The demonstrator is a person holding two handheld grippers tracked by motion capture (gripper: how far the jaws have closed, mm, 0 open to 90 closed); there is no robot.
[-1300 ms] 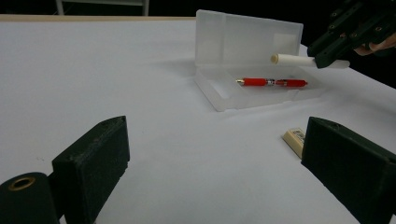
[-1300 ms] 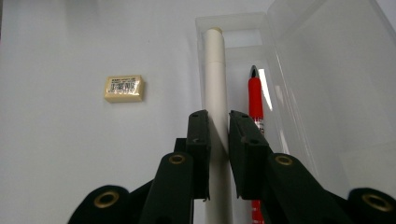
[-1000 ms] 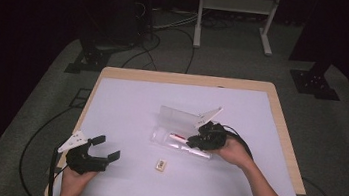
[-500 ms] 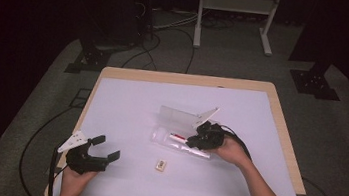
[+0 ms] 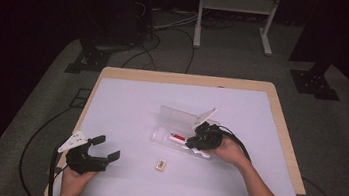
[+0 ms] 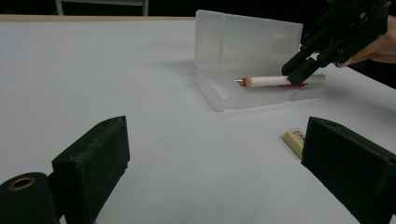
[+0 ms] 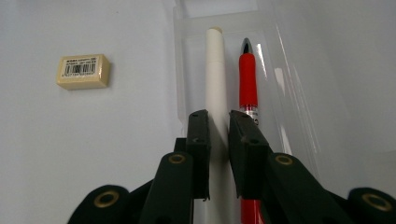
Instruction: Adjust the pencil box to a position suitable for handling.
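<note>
A clear plastic pencil case (image 5: pixel 176 116) lies open mid-table, its lid (image 6: pixel 247 42) standing up behind the tray. Inside it are a red pen (image 7: pixel 248 79) and a white pen (image 7: pixel 215 65), side by side. My right gripper (image 7: pixel 218 126) is shut on the white pen's rear part, and its tip end sits over the tray. From the left gripper view, the right gripper (image 6: pixel 299 70) holds the white pen (image 6: pixel 268 80) just above the red one. My left gripper (image 5: pixel 106 147) rests open near the table's front left corner with nothing between its fingers (image 6: pixel 93 158).
A small cream eraser (image 5: pixel 160 164) with a barcode label lies on the white table top (image 5: pixel 131 103) in front of the case, between the two grippers. The table's wooden rim (image 5: pixel 288 137) frames the mat. Cables and stand legs lie on the floor behind.
The right gripper has edged slightly left along the case with the white pen. The left gripper has stayed put.
</note>
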